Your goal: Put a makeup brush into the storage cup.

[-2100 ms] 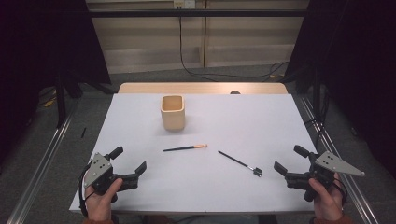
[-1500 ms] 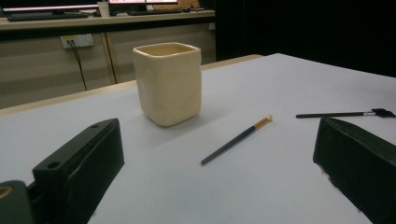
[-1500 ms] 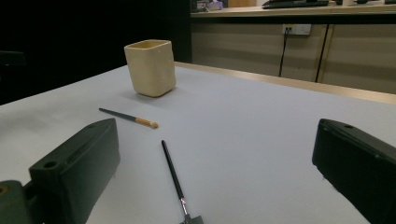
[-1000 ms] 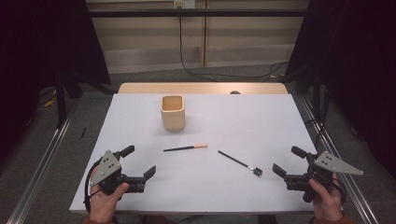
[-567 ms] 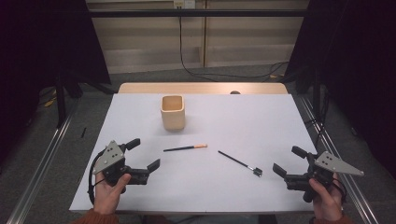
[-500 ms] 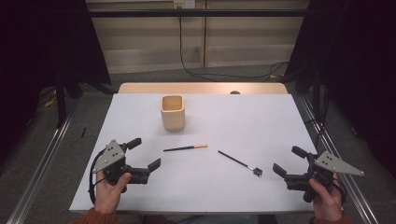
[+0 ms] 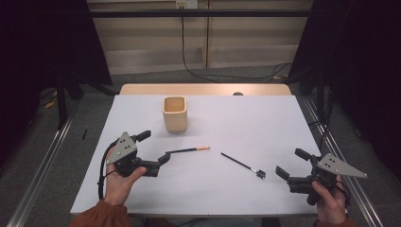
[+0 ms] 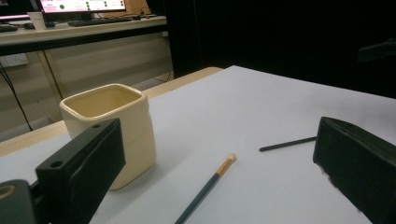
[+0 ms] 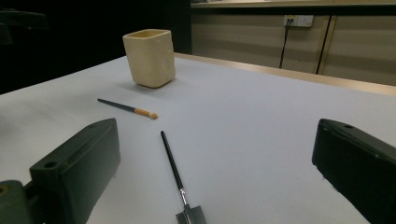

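Starting left of the cream cup: left gripper low over the white table, jaws spread wide, holding nothing, one jaw tip right at the dark butt end of the orange-tipped pencil. That pencil lies in front of the cup, orange end pointing right; in the left gripper view it runs between the jaws with the cup just behind. Black brush lies right of the cup and nearer the person, flat head toward the right gripper, which sits well right of the cup, jaws spread, empty, brush well apart from it
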Action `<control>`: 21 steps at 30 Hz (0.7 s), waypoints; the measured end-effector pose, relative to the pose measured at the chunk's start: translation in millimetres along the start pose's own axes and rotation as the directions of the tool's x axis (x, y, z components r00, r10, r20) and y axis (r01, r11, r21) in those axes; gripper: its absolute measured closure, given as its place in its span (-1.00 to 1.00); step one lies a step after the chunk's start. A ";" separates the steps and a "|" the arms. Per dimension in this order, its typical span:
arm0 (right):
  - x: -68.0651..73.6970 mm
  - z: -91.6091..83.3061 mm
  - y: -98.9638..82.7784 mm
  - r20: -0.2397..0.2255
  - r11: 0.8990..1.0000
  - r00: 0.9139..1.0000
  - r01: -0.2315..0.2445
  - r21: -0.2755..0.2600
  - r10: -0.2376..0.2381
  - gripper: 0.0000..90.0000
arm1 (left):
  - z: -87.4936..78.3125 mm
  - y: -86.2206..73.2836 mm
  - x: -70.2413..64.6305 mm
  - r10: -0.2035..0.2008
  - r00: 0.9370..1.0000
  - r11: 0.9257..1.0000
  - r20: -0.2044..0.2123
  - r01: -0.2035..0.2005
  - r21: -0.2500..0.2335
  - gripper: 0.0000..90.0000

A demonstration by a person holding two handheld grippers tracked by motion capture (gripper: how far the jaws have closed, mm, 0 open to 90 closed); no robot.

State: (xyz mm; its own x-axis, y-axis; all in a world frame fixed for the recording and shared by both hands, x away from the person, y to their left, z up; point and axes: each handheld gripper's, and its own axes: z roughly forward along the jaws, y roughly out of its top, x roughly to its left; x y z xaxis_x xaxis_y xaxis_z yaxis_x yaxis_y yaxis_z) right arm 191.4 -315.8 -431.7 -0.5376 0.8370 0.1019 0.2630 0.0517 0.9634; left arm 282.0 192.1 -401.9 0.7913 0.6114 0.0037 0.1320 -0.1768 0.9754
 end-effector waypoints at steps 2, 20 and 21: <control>1.3 1.0 0.4 -0.008 1.000 1.000 0.004 0.000 -0.004 -1.00 | 2.0 0.4 2.2 -0.008 1.000 1.000 0.003 0.008 0.003 -0.97; -0.1 -0.5 0.4 -0.005 1.000 1.000 -0.005 -0.007 0.005 -1.00 | 33.6 4.9 6.6 -0.007 0.997 0.996 0.081 0.000 0.089 -0.95; 0.1 -0.5 0.4 -0.006 1.000 1.000 -0.005 -0.007 0.005 -1.00 | 36.6 4.6 6.8 -0.008 0.996 0.996 0.087 0.000 0.090 -0.95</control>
State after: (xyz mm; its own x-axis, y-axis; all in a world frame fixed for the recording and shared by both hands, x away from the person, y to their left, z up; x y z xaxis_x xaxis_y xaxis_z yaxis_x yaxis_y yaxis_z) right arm 191.1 -315.9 -431.2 -0.5411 0.8340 0.1081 0.2603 0.0438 0.9645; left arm 309.8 167.2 -405.5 0.8391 0.5435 -0.0235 0.1856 -0.2453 0.9515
